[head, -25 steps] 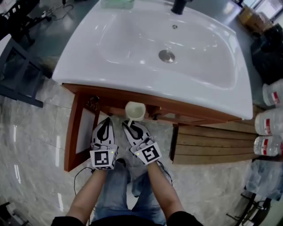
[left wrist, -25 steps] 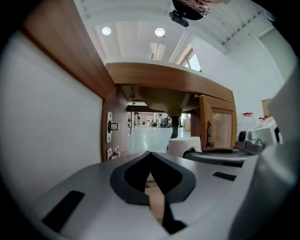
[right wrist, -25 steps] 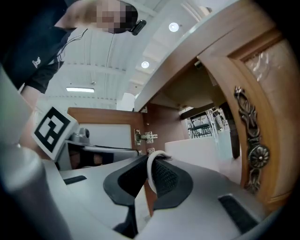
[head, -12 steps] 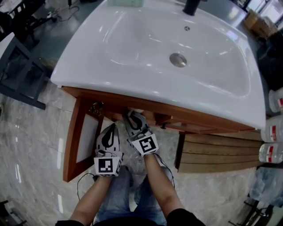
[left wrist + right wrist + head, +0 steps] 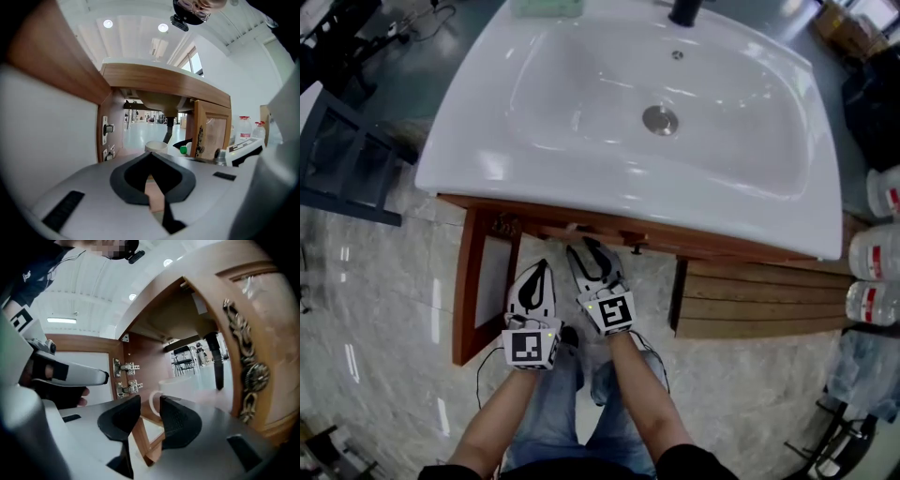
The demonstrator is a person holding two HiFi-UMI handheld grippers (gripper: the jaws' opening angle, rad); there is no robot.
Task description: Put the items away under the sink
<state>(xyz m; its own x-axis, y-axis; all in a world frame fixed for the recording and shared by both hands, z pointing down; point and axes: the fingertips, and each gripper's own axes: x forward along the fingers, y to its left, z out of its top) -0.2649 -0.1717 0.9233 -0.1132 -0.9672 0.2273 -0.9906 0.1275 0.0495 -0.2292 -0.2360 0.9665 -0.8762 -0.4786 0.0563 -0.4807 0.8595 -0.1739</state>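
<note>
The white sink (image 5: 487, 141) sits on a wooden cabinet with both doors open. A white mug (image 5: 180, 387) stands on the cabinet floor inside, handle toward me, just beyond my right gripper (image 5: 150, 404), whose jaws stand apart with nothing between them. The head view hides the mug under the sink top; there my right gripper (image 5: 584, 249) reaches to the cabinet's front edge. My left gripper (image 5: 538, 267) hovers beside it, a little further back, tips together and empty. From the left gripper (image 5: 151, 154) view the mug (image 5: 156, 146) shows ahead.
The left door (image 5: 481, 281) and the carved right door (image 5: 253, 376) flank the opening. A dark drain pipe (image 5: 216, 362) hangs behind the mug. A green-capped bottle (image 5: 183, 150) stands inside. Large water bottles (image 5: 874, 253) stand at the right.
My right gripper carried the mug in under the sink, let it go and drew back slightly. The left gripper stayed beside it, shut.
</note>
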